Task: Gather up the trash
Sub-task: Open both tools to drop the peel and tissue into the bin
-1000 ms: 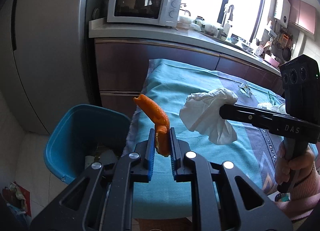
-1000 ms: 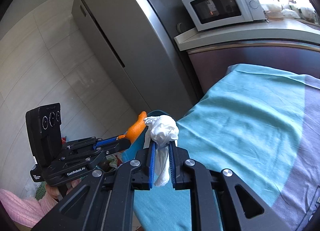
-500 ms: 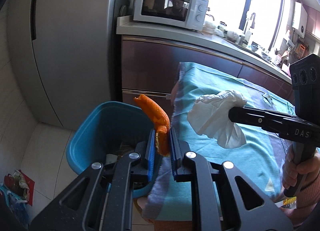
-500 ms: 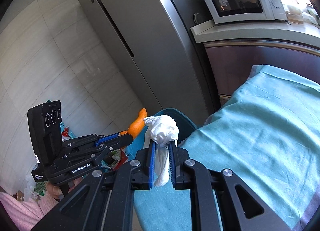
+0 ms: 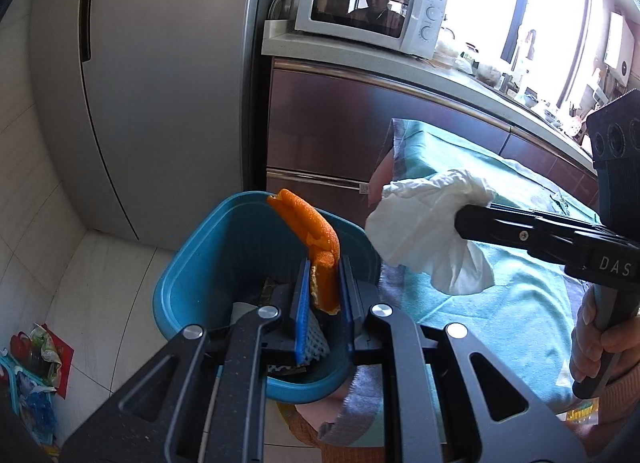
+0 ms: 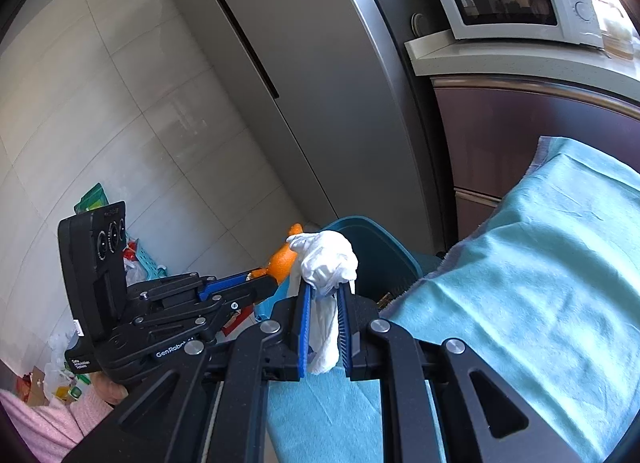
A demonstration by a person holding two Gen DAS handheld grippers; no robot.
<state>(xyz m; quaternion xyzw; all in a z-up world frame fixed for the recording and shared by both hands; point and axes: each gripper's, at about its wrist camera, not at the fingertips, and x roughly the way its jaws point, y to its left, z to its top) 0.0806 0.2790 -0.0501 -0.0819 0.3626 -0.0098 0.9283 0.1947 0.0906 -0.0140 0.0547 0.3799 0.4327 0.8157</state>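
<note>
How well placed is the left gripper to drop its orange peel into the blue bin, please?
Probably well: the left gripper holds the orange peel over the blue bin, whose mouth looks unobstructed.

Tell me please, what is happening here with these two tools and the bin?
A person is collecting trash with a handheld gripper in each hand. The left gripper is shut on an orange peel and holds it over the open blue bin on the floor. The right gripper is shut on a crumpled white tissue, beside the bin at the edge of the teal tablecloth. Neither piece has been dropped yet.
</note>
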